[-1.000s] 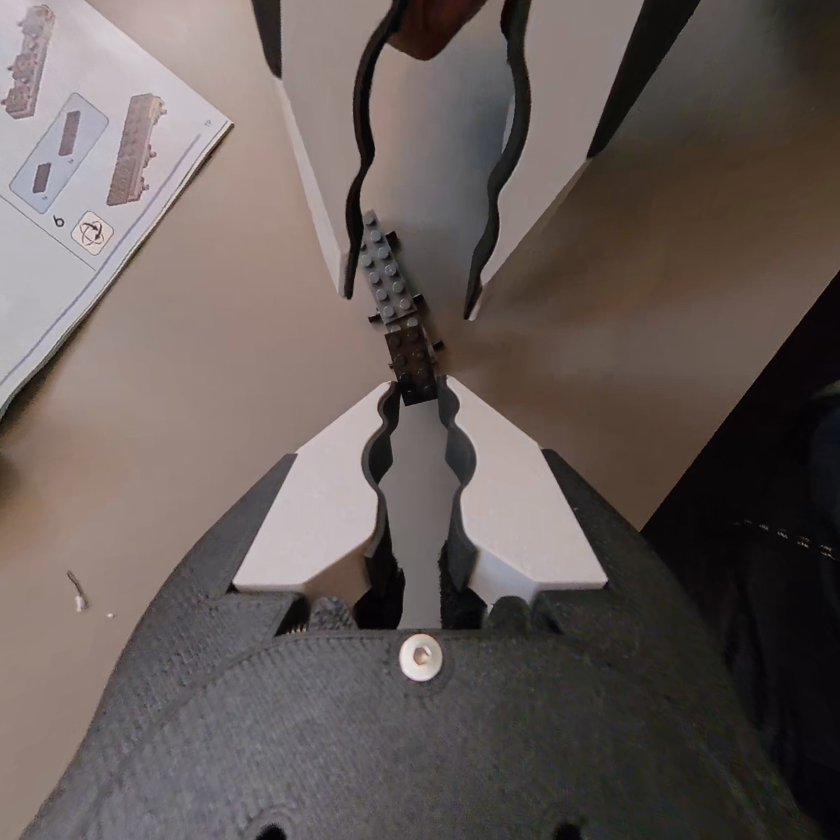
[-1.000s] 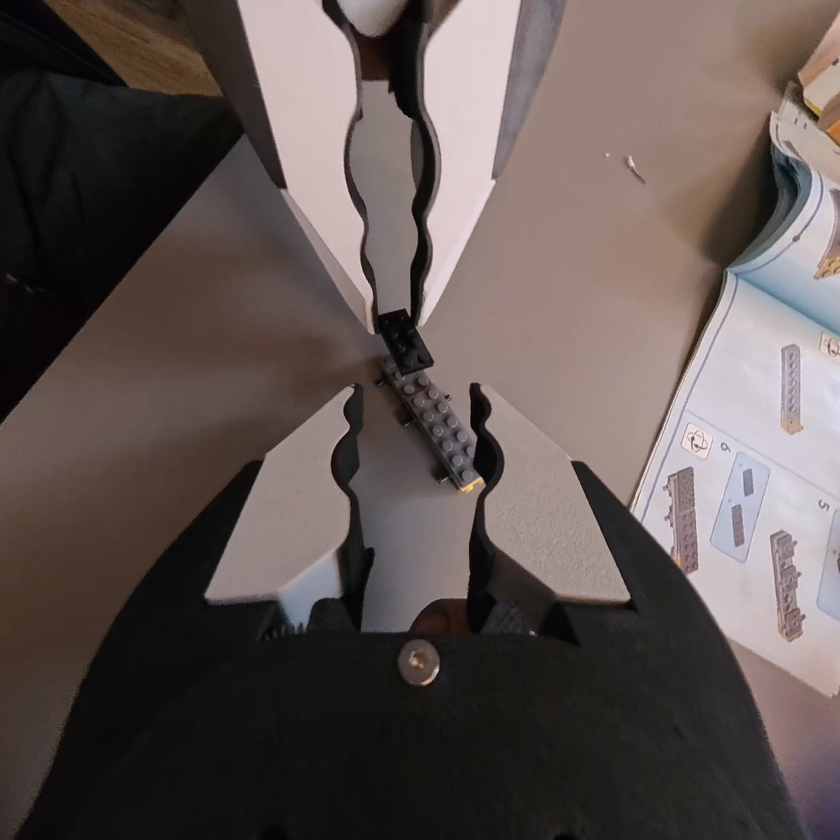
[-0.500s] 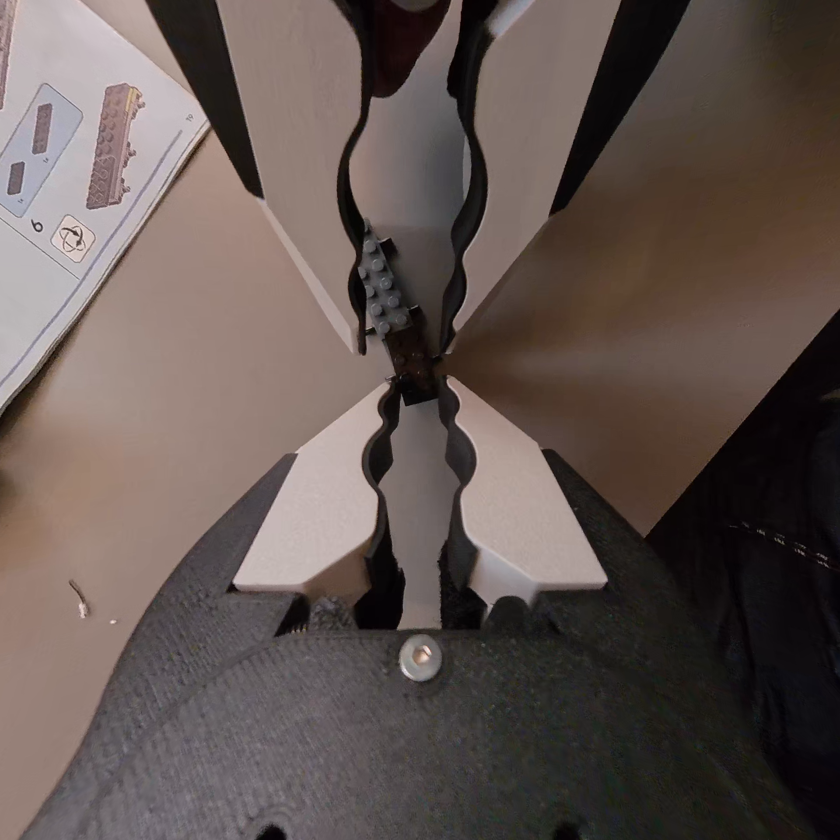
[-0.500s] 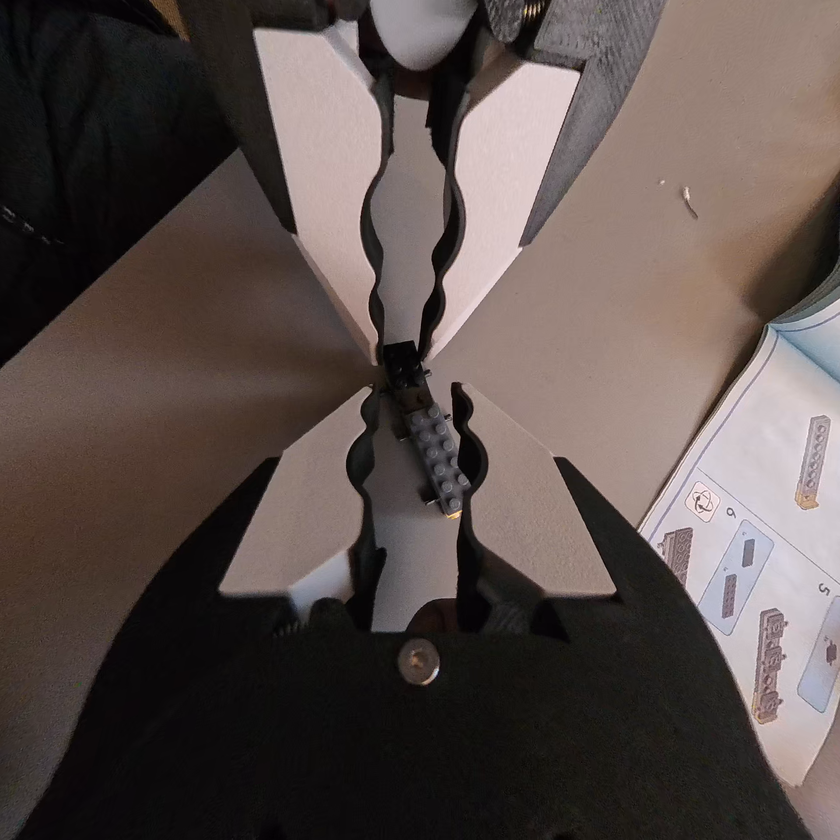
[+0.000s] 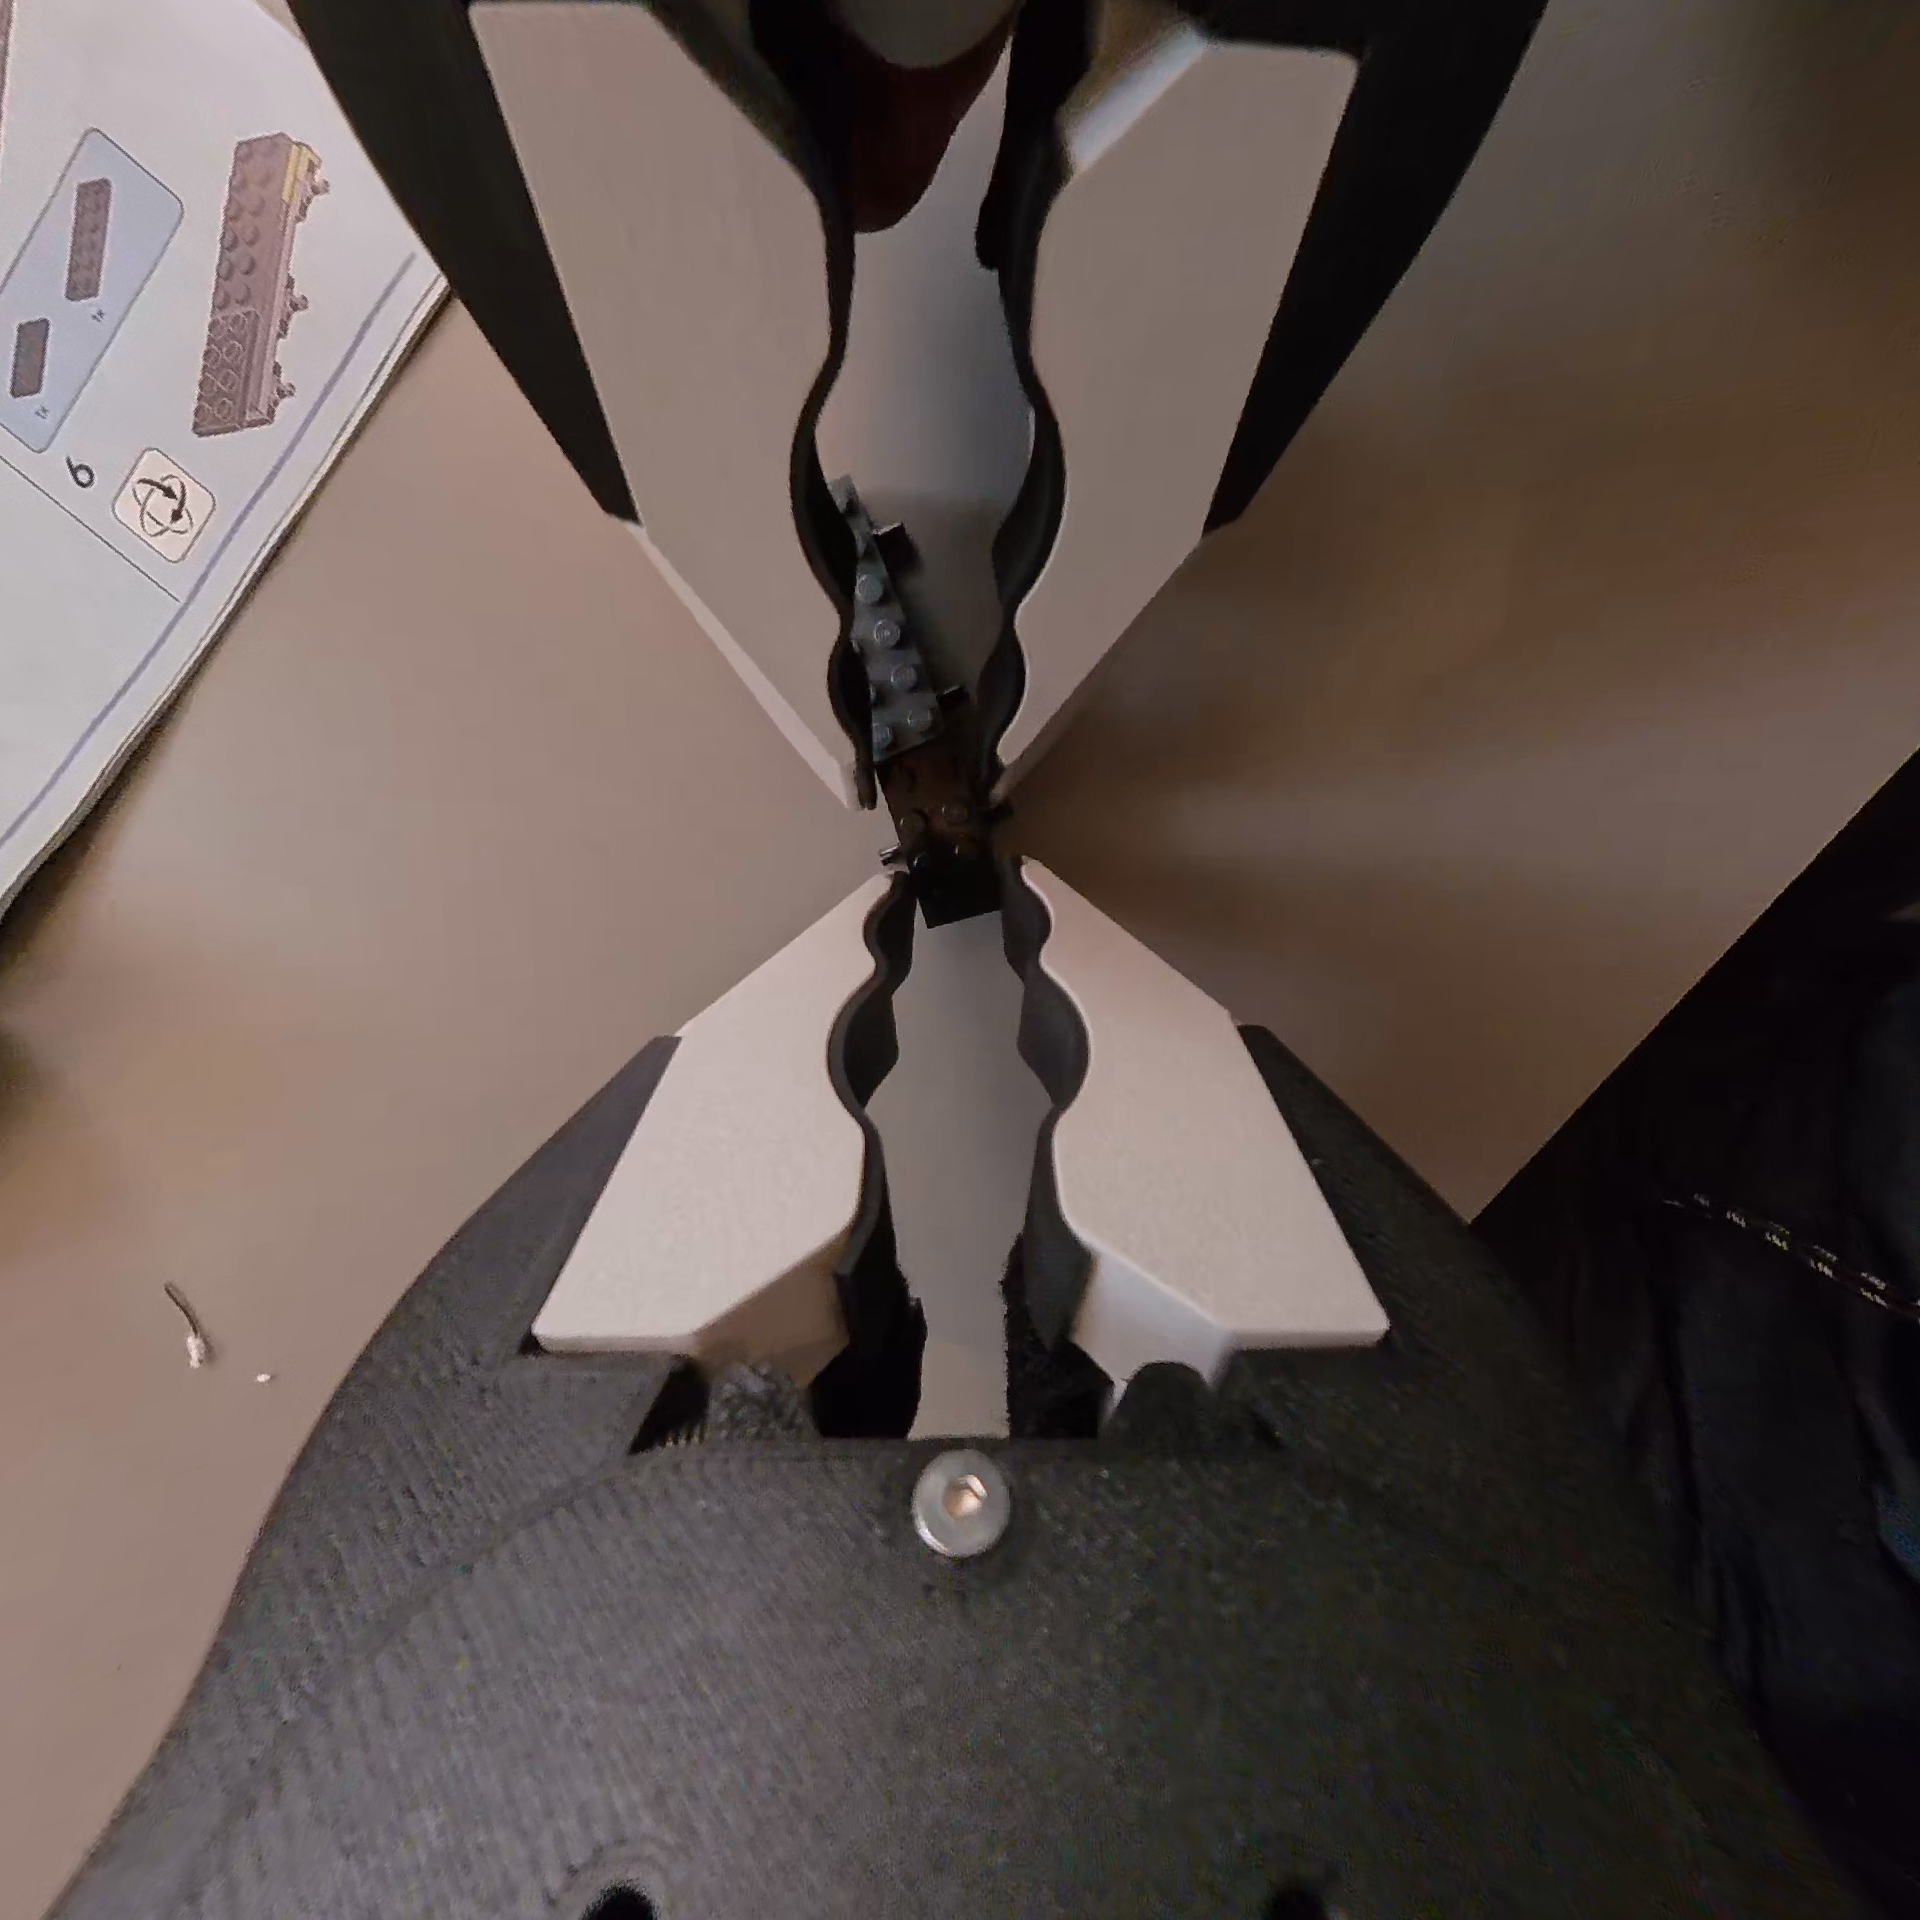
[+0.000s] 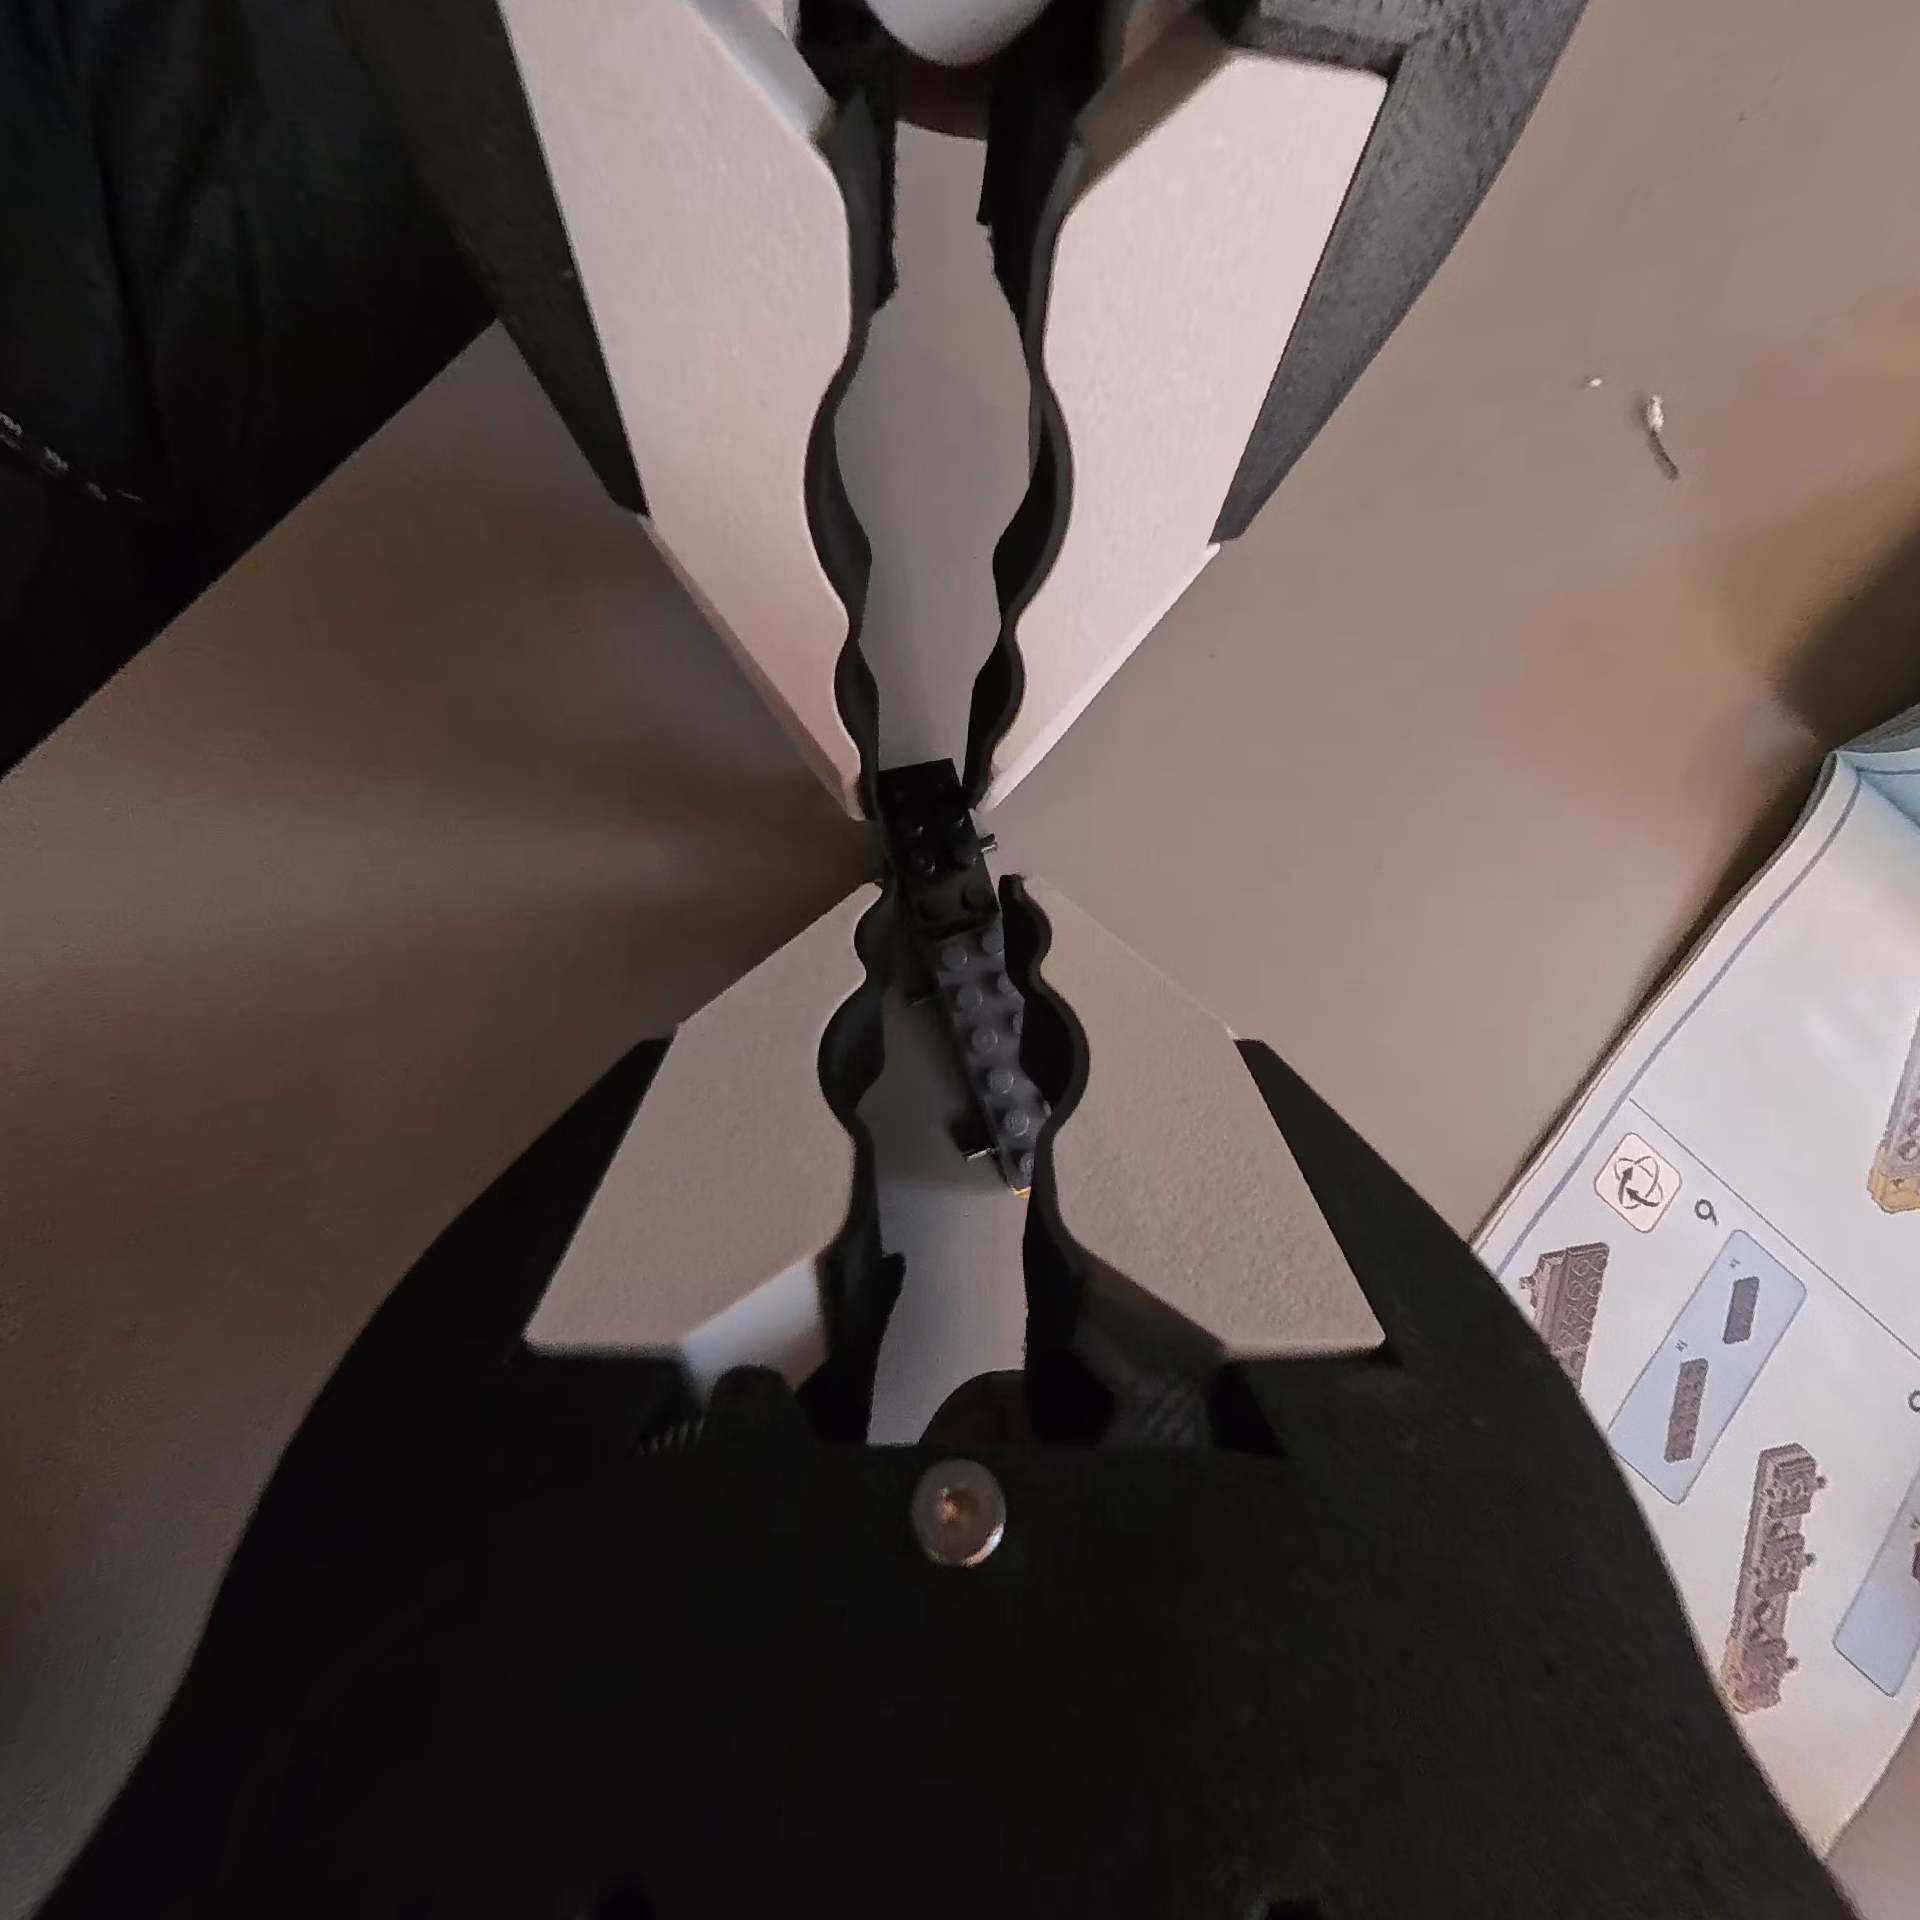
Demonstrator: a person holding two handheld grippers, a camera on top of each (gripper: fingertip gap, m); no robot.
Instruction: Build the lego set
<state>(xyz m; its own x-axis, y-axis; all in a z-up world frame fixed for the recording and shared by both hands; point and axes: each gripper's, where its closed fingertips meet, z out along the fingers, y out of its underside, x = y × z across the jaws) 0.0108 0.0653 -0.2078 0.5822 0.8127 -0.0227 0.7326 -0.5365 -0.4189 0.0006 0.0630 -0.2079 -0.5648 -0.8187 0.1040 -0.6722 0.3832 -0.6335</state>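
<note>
Tip to tip over the tan counter (image 5: pixel 416 935), the two grippers meet nose-on. The left gripper (image 5: pixel 951 883) has its jaws pinched onto the black brick (image 5: pixel 951 873), clamping the near end of it right at the tips. From the other camera, that same black brick (image 6: pixel 935 831) sits between the left gripper's (image 6: pixel 925 795) jaws at the far side.

The right gripper (image 6: pixel 940 904) has its jaws drawn in close around the grey studded plate (image 6: pixel 987 1039), which runs lengthwise down the slot between them, lying against the right-hand pad (whether both pads truly squeeze it, I cannot tell). In the left wrist view the grey studded plate (image 5: pixel 888 644) shows deep inside the right gripper (image 5: pixel 925 774), tilted slightly along the wavy pads.

Black brick and grey plate meet end to end, the black one overlapping the plate's end, studs facing the cameras, the whole little assembly above the counter.

Off to the side, the instruction booklet (image 5: pixel 156 416) lies open on the counter; it shows again at the right edge of the right wrist view (image 6: pixel 1714 1351). A small scrap (image 5: pixel 192 1340) lies on the counter too.
</note>
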